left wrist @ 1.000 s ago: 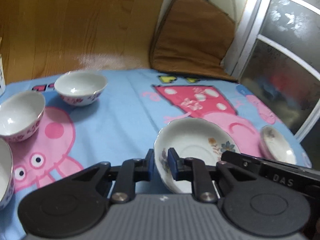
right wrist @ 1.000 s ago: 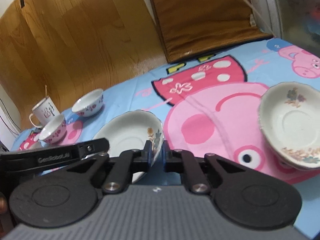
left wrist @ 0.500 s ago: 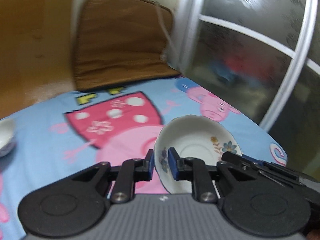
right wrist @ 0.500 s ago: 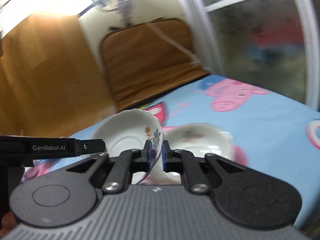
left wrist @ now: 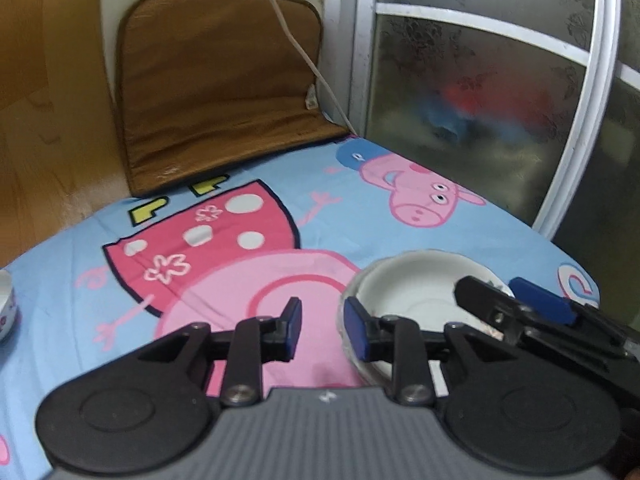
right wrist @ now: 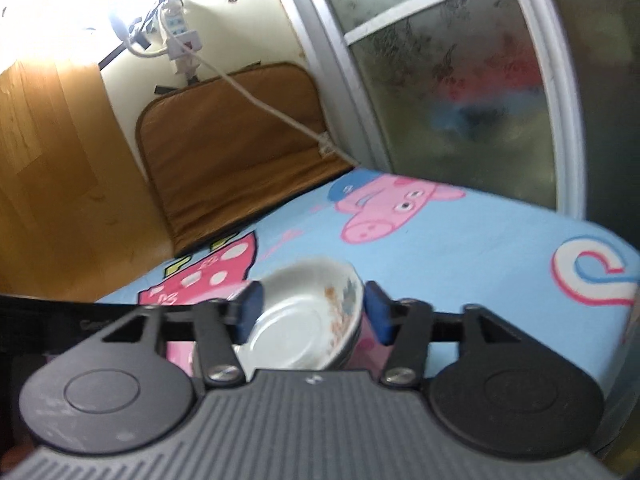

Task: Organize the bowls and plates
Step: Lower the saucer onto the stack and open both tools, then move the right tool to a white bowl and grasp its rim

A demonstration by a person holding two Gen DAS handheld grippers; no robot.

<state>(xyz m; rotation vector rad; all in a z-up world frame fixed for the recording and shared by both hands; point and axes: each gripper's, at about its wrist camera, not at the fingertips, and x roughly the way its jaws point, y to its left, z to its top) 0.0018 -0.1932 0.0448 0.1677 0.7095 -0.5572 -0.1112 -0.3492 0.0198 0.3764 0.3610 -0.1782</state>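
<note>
The floral plates sat nested in a low stack near the corner of the counter, on its blue cartoon-pig cloth, close to the frosted glass door. The top plate lay tilted in the one beneath, its painted rim raised toward the right side of the right wrist view.

The right tool was spread wide, its blue pads flanking the stack on either side and, as far as the blur allowed, gripping nothing. The stack lay dead ahead of it and slightly below, so any coming move turned on that straddle: the plate rim sat between the pads, and whether the right-hand pad touched it could not be told.

The left tool was also spread, holding nothing. In its view the stack lay to the right of its gap, with the right-hand pad just beside or against the near rim; the other pad stood over bare cloth. The right tool reached across the plate from the right side of that view. Of the two, the right tool appeared better centred on the stack.

A small patterned bowl showed at the left edge, well apart from the plates.

Writing on the left tool's arm in the right wrist view was too dark and cropped to read. A "P" marked the cap of the printed pig.
</note>
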